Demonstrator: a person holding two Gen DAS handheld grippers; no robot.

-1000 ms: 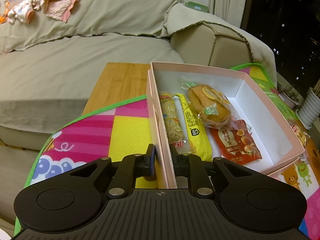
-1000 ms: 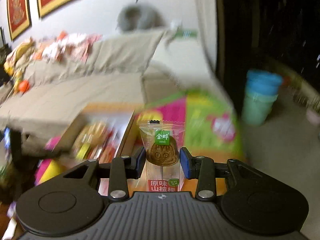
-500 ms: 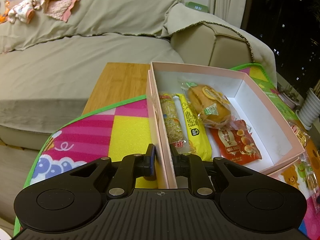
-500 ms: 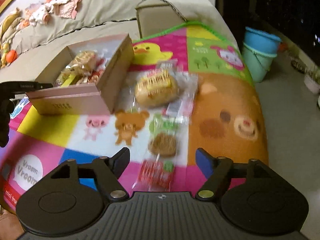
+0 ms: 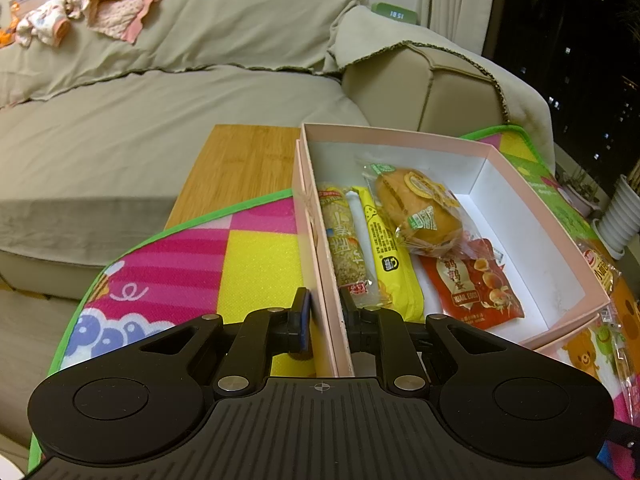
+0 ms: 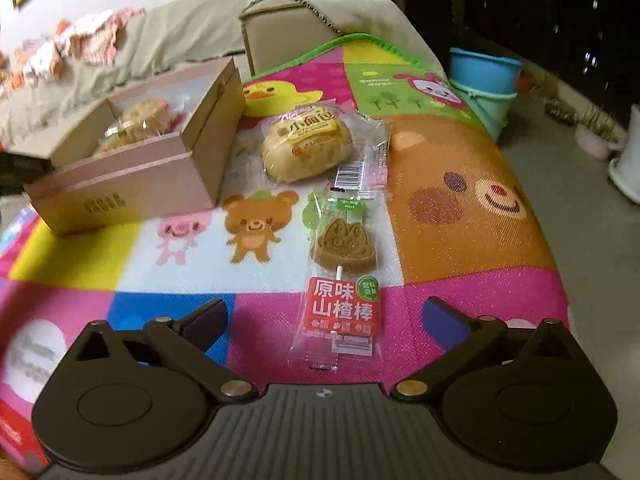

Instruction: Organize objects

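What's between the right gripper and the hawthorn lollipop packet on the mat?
Nothing visible. The right gripper is open, and the hawthorn lollipop packet lies flat on the play mat straight ahead, its near end between the fingers.

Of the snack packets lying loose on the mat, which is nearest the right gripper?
The hawthorn lollipop packet, lying between the open right gripper's fingers; the bread bun packet lies farther off, beside the pink box.

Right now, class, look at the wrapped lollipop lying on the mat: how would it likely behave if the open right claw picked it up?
The lollipop probably weighs little: it is a thin disc on a stick. Its clear, glossy wrapper may slip or crinkle between the fingers. Lying flat on the mat, it seems unlikely to roll, though its loose wrapper ends could flop.
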